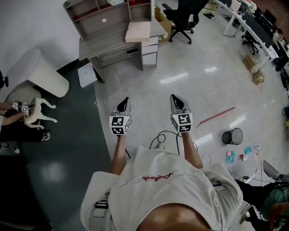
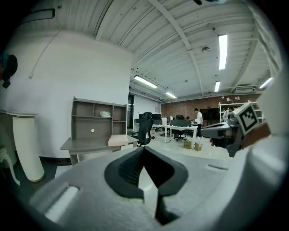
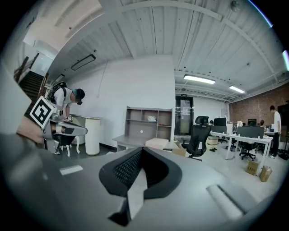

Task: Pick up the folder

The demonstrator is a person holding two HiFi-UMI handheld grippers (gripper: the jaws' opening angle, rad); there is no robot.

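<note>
The folder (image 1: pixel 137 31) is a pale pink flat block lying on the grey desk (image 1: pixel 108 47) far ahead of me. It also shows in the left gripper view as the folder (image 2: pixel 121 140), and in the right gripper view as the folder (image 3: pixel 158 143). My left gripper (image 1: pixel 123 103) and right gripper (image 1: pixel 176 99) are held side by side over the floor, pointing toward the desk and well short of it. In their own views the left gripper (image 2: pixel 144 149) and right gripper (image 3: pixel 142 149) have their black jaws closed tip to tip with nothing between them.
The desk carries a shelf unit (image 1: pixel 106 13) and a drawer block (image 1: pixel 150 52). A black office chair (image 1: pixel 183 20) stands to its right. A white round stand (image 1: pixel 40 72) and a person (image 1: pixel 9 113) are at the left. A waste bin (image 1: pixel 232 136) and cables (image 1: pixel 162 140) lie near my feet.
</note>
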